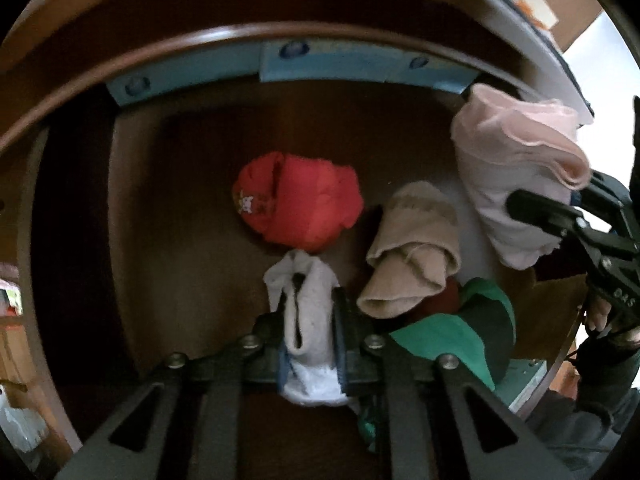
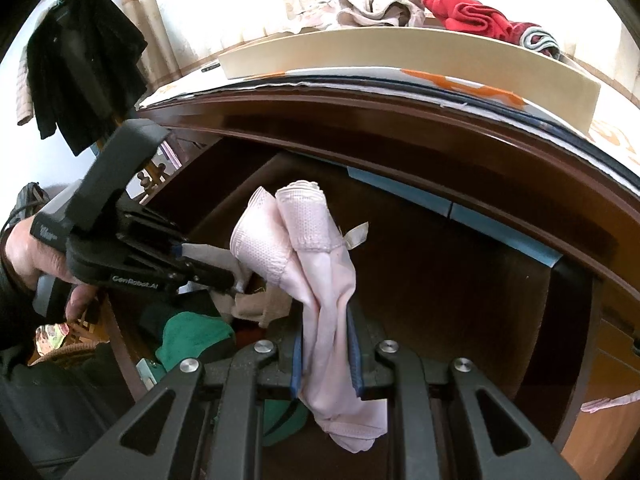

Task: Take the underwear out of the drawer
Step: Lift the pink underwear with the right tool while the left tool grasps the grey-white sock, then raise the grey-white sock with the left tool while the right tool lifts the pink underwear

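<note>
An open brown wooden drawer (image 1: 180,208) holds a red folded underwear (image 1: 300,200), a beige piece (image 1: 412,248) and a green one (image 1: 460,332). My left gripper (image 1: 310,300) points down into the drawer and is shut on a white underwear (image 1: 308,280) near the front. In the right wrist view the left gripper (image 2: 228,276) shows at the left with white cloth in its tips. My right gripper (image 2: 328,320) is shut on a pale pink underwear (image 2: 316,248), which hangs above the drawer. The left wrist view shows the pink underwear (image 1: 516,148) at the right, in the right gripper (image 1: 520,204).
A pale blue strip (image 1: 360,64) runs along the drawer's back under the desk edge. On the desktop stands a cream tray (image 2: 400,48) with red cloth (image 2: 472,12) and beige cloth behind it. A black jacket (image 2: 80,60) hangs at the left. A person's hand (image 2: 28,252) holds the left gripper.
</note>
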Demonstrator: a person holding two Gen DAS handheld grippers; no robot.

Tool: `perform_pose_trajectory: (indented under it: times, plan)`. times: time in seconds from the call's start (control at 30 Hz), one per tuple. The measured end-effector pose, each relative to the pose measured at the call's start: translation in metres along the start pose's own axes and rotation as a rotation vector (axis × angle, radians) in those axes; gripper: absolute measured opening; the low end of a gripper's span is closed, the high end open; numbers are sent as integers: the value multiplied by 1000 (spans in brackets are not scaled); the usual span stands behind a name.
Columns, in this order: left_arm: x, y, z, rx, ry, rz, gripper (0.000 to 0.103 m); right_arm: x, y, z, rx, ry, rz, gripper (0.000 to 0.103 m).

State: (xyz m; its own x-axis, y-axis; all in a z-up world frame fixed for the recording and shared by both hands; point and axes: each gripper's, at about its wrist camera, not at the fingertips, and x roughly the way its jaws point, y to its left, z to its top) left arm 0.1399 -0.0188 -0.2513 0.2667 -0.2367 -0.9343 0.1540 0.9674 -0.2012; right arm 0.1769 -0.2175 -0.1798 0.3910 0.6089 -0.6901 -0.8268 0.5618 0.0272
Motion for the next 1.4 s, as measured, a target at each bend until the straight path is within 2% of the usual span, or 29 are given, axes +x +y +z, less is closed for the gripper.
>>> perform_pose_trajectory:
  times: [0.4,0.47,0.63,0.67,0.97,1.4]
  plan:
    - [-25,-19,-3,41,-206,9,13,-6,1,-2,-1,-39,-1,20]
    - [-34,-12,-12,51,-234,18,13,-7,1,-3,-1,-43,2,20]
    - [-49,-5,-24,61,-286,28,13,-9,1,-3,-3,-53,5,20]
    - [-62,2,-22,62,-295,29,13,-9,1,-4,-4,-56,6,20]
    - [-87,3,-38,50,-407,29,12,-12,1,-5,-8,-70,18,20]
    - [-104,-6,-41,65,-533,39,12,-18,4,-7,-25,-115,31,20]
